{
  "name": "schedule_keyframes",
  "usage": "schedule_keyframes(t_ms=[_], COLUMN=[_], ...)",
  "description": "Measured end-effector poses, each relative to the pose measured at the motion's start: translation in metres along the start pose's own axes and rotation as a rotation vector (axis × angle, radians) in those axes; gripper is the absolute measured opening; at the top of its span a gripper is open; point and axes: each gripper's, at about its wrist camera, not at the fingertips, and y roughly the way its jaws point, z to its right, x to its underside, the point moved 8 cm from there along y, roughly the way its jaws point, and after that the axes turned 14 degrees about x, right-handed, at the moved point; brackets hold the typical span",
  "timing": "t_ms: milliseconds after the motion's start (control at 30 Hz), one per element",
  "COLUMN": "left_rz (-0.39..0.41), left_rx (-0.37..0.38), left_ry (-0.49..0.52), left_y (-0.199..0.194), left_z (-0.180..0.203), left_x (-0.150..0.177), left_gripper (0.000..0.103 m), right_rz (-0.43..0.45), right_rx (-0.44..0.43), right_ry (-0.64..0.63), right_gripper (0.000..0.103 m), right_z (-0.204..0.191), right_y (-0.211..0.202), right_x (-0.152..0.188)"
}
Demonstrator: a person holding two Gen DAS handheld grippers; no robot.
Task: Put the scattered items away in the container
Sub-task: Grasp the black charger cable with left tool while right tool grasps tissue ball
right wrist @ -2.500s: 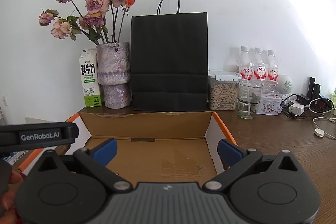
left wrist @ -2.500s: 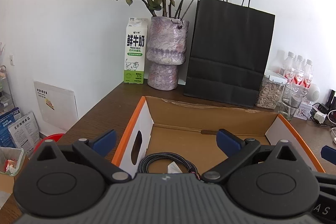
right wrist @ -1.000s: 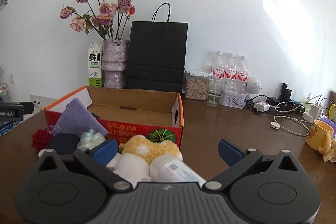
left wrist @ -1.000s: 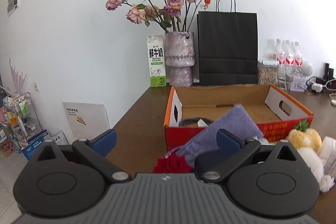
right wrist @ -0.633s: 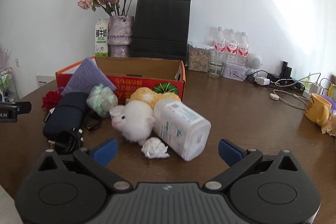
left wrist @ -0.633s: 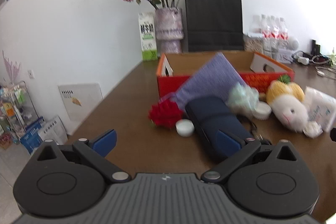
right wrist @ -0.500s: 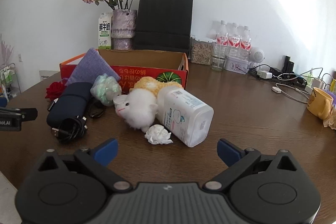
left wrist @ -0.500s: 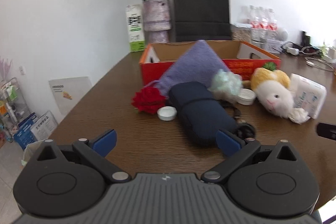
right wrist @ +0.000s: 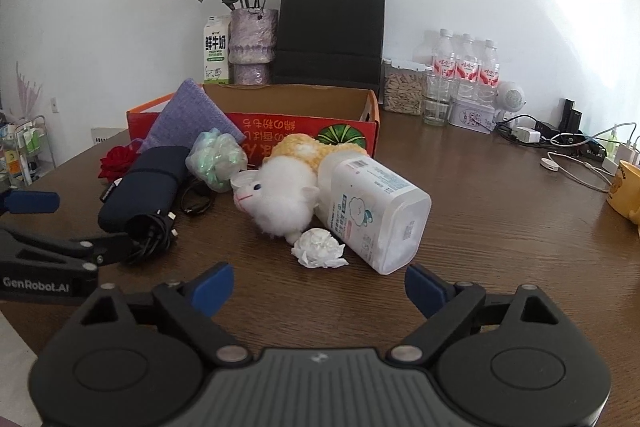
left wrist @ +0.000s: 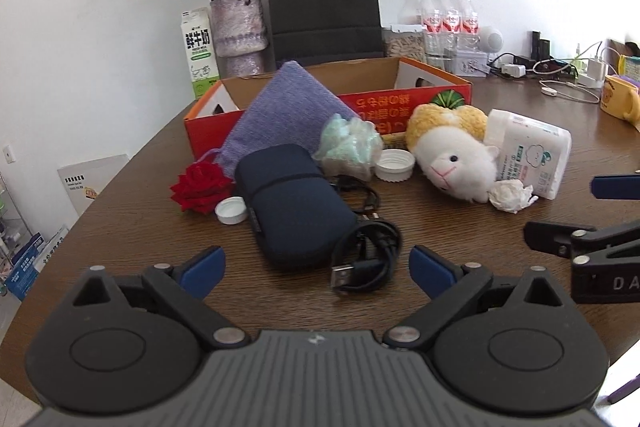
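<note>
Both claws hover open and empty over the worktop (right wrist: 500, 211): left claw (left wrist: 316, 273) faces the coiled cable (left wrist: 366, 259), while the right claw (right wrist: 318, 285), its jaws just narrowing, should straddle the crumpled tissue (right wrist: 318, 249) squarely before carrying it to the box (right wrist: 304, 131) behind.

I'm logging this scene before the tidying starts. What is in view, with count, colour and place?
cardboard box: 1, red-orange, behind the clutter
cloth pouch: 1, lilac, leaning on the box
fabric rose: 1, red, left of the case
zip case: 1, navy, centre
bottle caps: 2, white, beside the case and the mesh ball
cable: 1, black, coiled by the case
mesh ball: 1, pale green
plush toy: 1, white and yellow
wipes tub: 1, white, on its side
crumpled tissue: 1, white
back row: vase of dried roses, milk carton, black paper bag, water bottles
mug: 1, yellow, far right
left gripper: open, empty
right gripper: open, empty
</note>
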Motion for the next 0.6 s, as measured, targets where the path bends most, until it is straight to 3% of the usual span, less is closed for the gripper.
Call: schedule_keyframes(t_ms=[100, 333, 600], left_rz=[-0.021, -0.061, -0.066], left_rx=[0.004, 0.005, 0.009], left_ry=[0.005, -0.011, -0.012], left_y=[0.007, 0.022, 0.026], left_z=[0.009, 0.018, 0.021], left_x=[0.002, 0.006, 0.005], left_gripper=[0.09, 0.063, 0.057], right_rz=[-0.005, -0.009, -0.031], right_rx=[-0.038, -0.095, -0.105], right_ry=[-0.014, -0.048, -0.049], right_gripper=[0.085, 0.061, 0.055], right_z=[-0.001, -0.005, -0.007], right_y=[0.006, 0.023, 0.043], right_x=[0.0, -0.008, -0.011])
